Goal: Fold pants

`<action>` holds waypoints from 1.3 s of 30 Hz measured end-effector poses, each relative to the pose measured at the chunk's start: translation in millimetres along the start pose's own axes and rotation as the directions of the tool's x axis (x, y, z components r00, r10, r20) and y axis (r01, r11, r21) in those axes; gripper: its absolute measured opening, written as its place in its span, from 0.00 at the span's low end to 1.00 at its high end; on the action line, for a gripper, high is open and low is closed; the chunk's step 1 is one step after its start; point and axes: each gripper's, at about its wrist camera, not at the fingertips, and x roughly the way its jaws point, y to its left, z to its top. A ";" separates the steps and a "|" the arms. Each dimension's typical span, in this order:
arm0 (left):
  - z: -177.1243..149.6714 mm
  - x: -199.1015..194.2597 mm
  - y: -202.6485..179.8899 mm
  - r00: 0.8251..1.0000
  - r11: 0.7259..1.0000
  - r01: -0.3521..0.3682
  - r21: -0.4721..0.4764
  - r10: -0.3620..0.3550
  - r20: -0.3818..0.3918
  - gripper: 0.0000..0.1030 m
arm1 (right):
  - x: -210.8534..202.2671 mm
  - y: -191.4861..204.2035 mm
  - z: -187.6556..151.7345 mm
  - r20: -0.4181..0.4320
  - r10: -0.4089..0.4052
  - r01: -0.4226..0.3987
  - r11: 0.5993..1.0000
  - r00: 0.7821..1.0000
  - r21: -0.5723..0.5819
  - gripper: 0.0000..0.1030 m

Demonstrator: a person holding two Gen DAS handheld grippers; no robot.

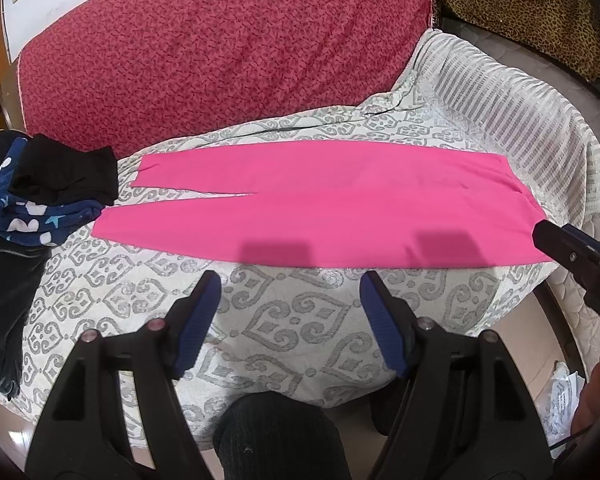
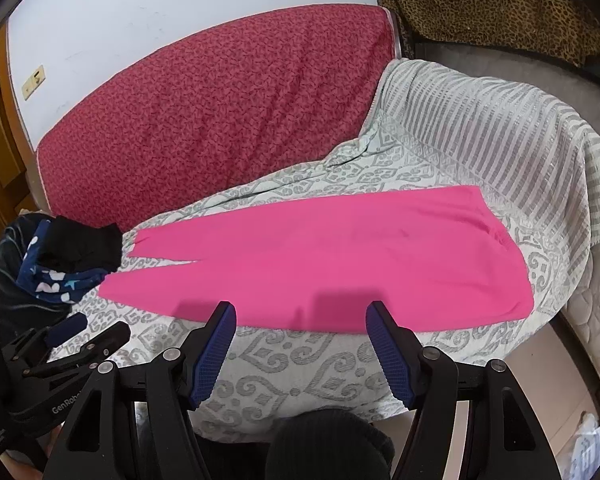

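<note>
Bright pink pants (image 1: 300, 204) (image 2: 320, 264) lie flat across the patterned white bedspread (image 1: 284, 324) (image 2: 300, 364), legs pointing left and waistband to the right. My left gripper (image 1: 290, 280) hovers open just short of the pants' near edge, with nothing between its blue pads. My right gripper (image 2: 300, 310) is open too and empty, its fingertips over the near hem. In the left wrist view the right gripper's black tip (image 1: 556, 240) shows by the waistband corner. The left gripper (image 2: 88, 336) appears at the lower left of the right wrist view.
A pile of folded dark clothes (image 1: 48, 192) (image 2: 68, 264), black over navy print, sits at the left beside the leg ends. A red quilted cushion (image 1: 220, 60) (image 2: 220, 108) stands behind. A leopard-print cloth (image 1: 520, 8) fills the back right. The mattress edge (image 2: 596, 304) drops off at right.
</note>
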 end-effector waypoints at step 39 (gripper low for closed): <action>-15.0 133.3 157.1 0.970 0.934 -0.067 -0.351 -0.021 -0.241 0.70 | 125.8 -194.7 -46.1 -0.130 0.251 -0.069 0.654 0.959 0.753 0.69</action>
